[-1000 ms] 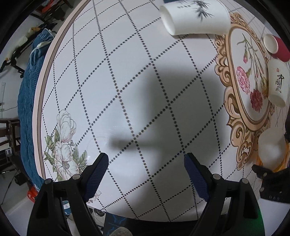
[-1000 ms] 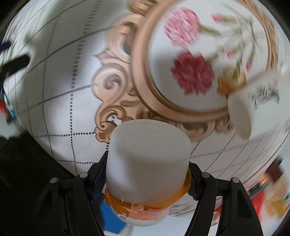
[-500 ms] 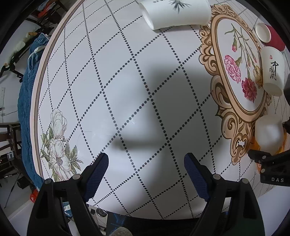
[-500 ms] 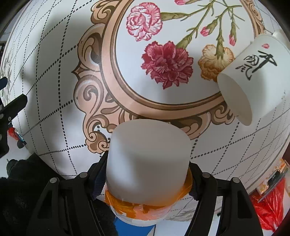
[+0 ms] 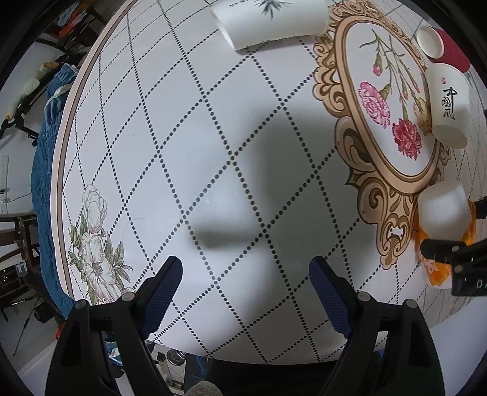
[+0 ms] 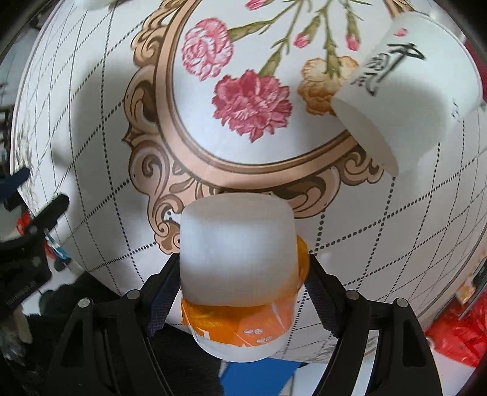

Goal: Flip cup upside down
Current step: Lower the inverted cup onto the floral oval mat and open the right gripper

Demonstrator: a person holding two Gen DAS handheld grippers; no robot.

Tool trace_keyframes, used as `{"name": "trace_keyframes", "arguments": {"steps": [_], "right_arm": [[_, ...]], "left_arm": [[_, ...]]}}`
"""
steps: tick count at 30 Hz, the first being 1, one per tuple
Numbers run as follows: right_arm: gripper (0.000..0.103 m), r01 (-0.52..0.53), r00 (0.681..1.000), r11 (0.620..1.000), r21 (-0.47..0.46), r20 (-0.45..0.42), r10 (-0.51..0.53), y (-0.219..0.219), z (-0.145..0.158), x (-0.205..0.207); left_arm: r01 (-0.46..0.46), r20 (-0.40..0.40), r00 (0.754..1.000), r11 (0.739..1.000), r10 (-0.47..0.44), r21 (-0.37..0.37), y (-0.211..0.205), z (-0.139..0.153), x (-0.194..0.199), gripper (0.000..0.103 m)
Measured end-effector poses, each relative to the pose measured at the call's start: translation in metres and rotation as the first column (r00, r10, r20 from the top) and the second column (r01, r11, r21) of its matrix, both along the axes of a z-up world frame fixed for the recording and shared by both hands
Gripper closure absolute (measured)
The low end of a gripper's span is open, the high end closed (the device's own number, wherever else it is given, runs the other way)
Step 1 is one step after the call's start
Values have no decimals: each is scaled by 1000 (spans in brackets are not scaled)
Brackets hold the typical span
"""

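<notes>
Orange cup [image 6: 240, 274] sits squeezed between my right gripper [image 6: 240, 292] fingers, base pointing ahead; left gripper [image 5: 245, 283] is spread, holding nothing.

Round floral table [image 5: 213, 128] — blue bedding [image 5: 45, 170]

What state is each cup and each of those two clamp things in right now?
Orange cup: held by the right gripper, closed base facing the table.
Calligraphy cup: lying on its side.
Bamboo-print cup: lying on its side.
Red cup: on its side.
Left gripper: jaws apart, holding nothing.
</notes>
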State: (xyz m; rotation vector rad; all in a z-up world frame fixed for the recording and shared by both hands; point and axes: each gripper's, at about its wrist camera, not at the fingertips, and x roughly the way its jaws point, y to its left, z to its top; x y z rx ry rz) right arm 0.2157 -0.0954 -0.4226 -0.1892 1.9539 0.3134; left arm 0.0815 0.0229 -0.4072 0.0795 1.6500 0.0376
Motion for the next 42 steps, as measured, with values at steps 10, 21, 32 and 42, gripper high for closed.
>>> {"name": "trace_keyframes", "arguments": {"steps": [10, 21, 32, 42], "right_arm": [[30, 85, 991, 994, 65, 98, -91, -23, 25, 6], [30, 243, 819, 929, 279, 454, -350, -35, 91, 16], [30, 129, 630, 944, 303, 710, -314, -2, 86, -1], [29, 132, 682, 962, 239, 683, -263, 1, 74, -33]], "left_arm": [[26, -2, 1000, 1000, -26, 12, -15, 9, 0, 18], [-32, -30, 999, 999, 32, 18, 5, -3, 13, 18], [-59, -36, 998, 998, 60, 37, 15, -7, 17, 18], [-16, -24, 1000, 999, 17, 32, 8, -5, 12, 18]]}}
